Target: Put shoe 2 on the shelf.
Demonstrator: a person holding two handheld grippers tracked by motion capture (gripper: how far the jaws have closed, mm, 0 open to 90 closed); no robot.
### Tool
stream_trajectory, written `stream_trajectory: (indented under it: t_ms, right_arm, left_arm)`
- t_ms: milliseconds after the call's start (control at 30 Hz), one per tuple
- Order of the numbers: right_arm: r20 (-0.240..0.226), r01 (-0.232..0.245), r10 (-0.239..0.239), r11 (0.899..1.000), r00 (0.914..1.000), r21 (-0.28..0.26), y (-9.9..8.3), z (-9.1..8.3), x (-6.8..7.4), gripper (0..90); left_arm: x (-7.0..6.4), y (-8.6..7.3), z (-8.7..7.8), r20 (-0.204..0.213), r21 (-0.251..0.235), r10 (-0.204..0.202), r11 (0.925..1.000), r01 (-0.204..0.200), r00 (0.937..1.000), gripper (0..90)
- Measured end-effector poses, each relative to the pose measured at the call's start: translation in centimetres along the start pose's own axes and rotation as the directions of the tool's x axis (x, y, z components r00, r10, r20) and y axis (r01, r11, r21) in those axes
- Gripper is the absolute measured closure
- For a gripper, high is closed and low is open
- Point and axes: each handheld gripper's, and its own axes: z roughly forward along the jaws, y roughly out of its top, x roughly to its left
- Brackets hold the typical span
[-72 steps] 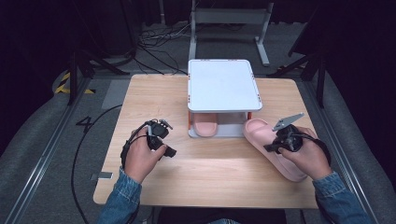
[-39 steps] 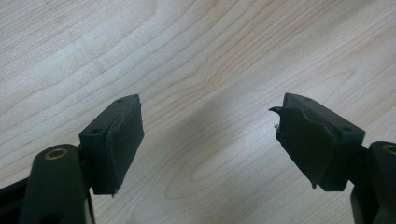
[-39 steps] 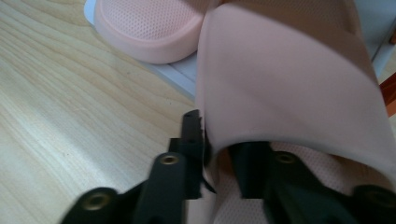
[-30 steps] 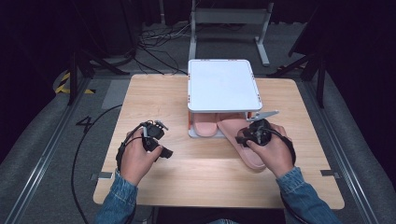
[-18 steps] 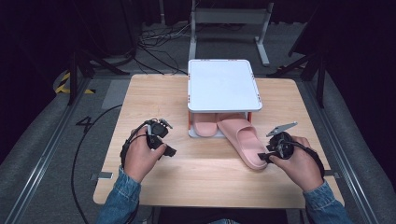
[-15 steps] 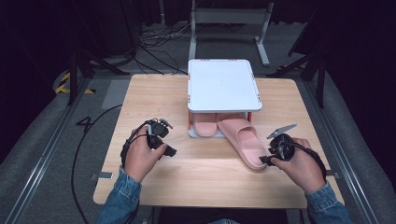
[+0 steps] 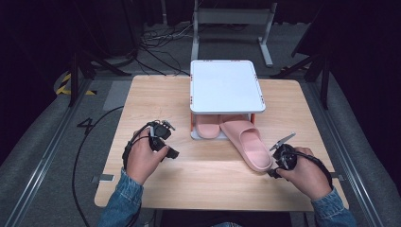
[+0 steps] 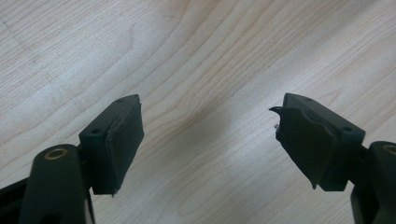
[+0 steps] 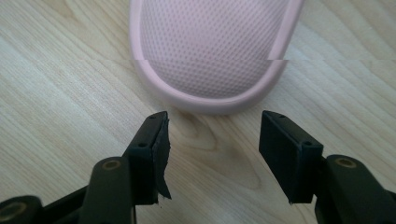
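A pink slipper lies slantwise on the wooden table, its toe end under the white rack and its heel toward the front right. A second pink slipper sits under the rack at the left. My right gripper is just behind the slanted slipper's heel, open, with nothing between its jaws. My left gripper hovers over bare wood left of the rack, open and empty, as the left gripper view confirms.
The white rack stands at the middle back of the wooden table. A black cable trails off the left edge to the floor. A metal frame stands on the floor behind the table.
My right gripper carried the slipper left toward the rack, let go of it, and drew back to the right front. The slipper now rests partly under the rack. The left gripper barely moved.
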Motion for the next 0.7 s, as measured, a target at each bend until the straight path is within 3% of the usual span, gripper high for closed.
stream_trajectory:
  t_ms: [167, 400, 533, 700]
  right_arm:
    - [0.008, 0.011, -0.011, 1.0, 0.9999, 0.014, 0.0, 0.9, 0.3, 52.4]
    - [0.005, -0.015, 0.015, 0.999, 0.9999, 0.036, 0.4, 1.4, 0.7, 65.1]
    - [-0.066, -0.056, 0.056, 0.998, 0.9963, -0.004, 1.1, 1.3, 1.3, 58.6]
    - [-0.077, -0.077, 0.073, 0.995, 0.9944, -0.062, 2.5, 1.8, 2.6, 53.7]
  left_arm:
    - [0.0, 0.0, 0.0, 0.0, 0.002, 0.0, 1.0, 0.0, 1.0, 23.4]
    - [0.1, -0.3, -0.1, -0.004, 0.003, -0.013, 0.9999, 0.013, 0.9999, 24.1]
    - [0.1, -0.6, -0.2, -0.002, -0.001, -0.018, 0.9998, 0.018, 0.9998, 23.9]
    - [0.2, -1.0, -0.5, -0.005, -0.002, -0.023, 0.9997, 0.023, 0.9997, 23.8]
